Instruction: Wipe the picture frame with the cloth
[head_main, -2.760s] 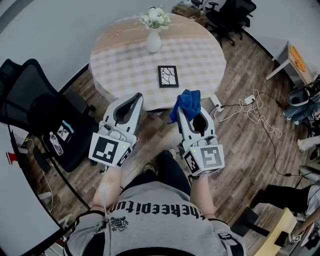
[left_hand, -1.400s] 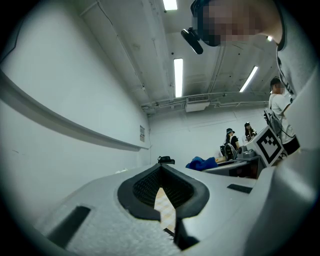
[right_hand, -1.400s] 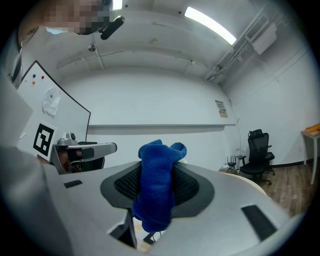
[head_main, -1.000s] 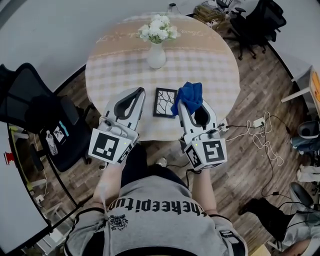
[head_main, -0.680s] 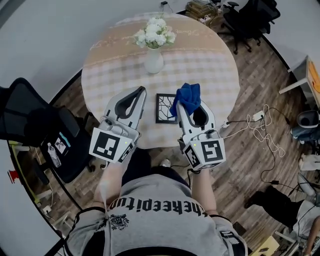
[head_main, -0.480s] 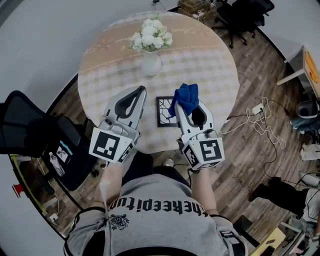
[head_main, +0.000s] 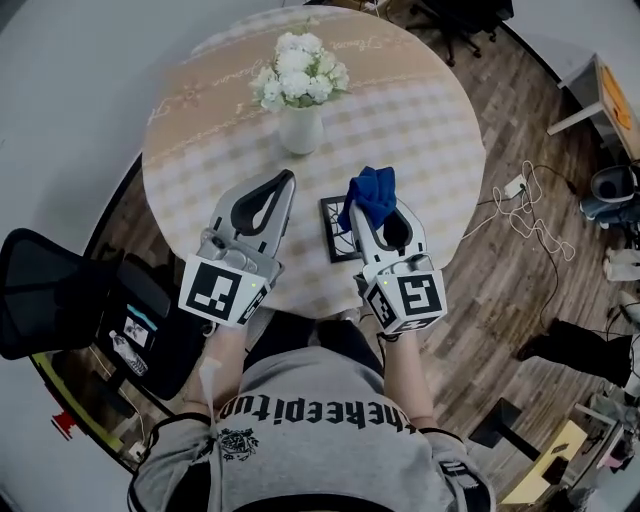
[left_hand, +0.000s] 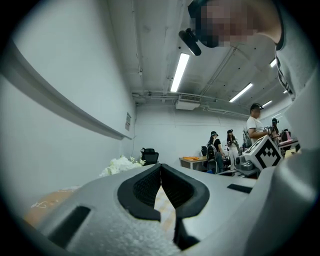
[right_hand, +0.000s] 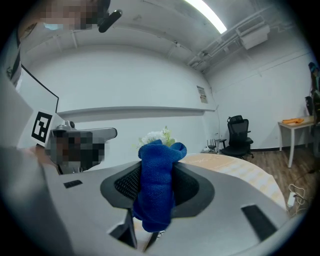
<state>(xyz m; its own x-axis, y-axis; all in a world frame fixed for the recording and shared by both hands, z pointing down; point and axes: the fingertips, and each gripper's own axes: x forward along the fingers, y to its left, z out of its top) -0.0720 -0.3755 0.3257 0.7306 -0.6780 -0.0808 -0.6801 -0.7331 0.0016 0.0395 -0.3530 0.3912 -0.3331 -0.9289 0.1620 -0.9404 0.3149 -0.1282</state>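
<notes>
A small black picture frame (head_main: 334, 226) lies flat on the round table (head_main: 200, 130), partly hidden under my right gripper. My right gripper (head_main: 372, 195) is shut on a bunched blue cloth (head_main: 372, 193), which sticks up between its jaws; in the right gripper view the blue cloth (right_hand: 159, 189) fills the gap of the right gripper (right_hand: 158, 186). My left gripper (head_main: 283, 180) hovers over the table just left of the frame, its tips touching with nothing between them. In the left gripper view, the left gripper (left_hand: 161, 170) shows its black pads meeting at the tip.
A white vase of white flowers (head_main: 298, 94) stands at the table's middle, beyond both grippers. A black office chair (head_main: 70, 300) is at the left. Cables and a power strip (head_main: 525, 205) lie on the wooden floor at the right. People stand in the background (left_hand: 256, 125).
I have stepped closer to the table. Both grippers now hang over the tabletop, the right one over the frame. The cloth stays clamped; the left gripper stays shut.
</notes>
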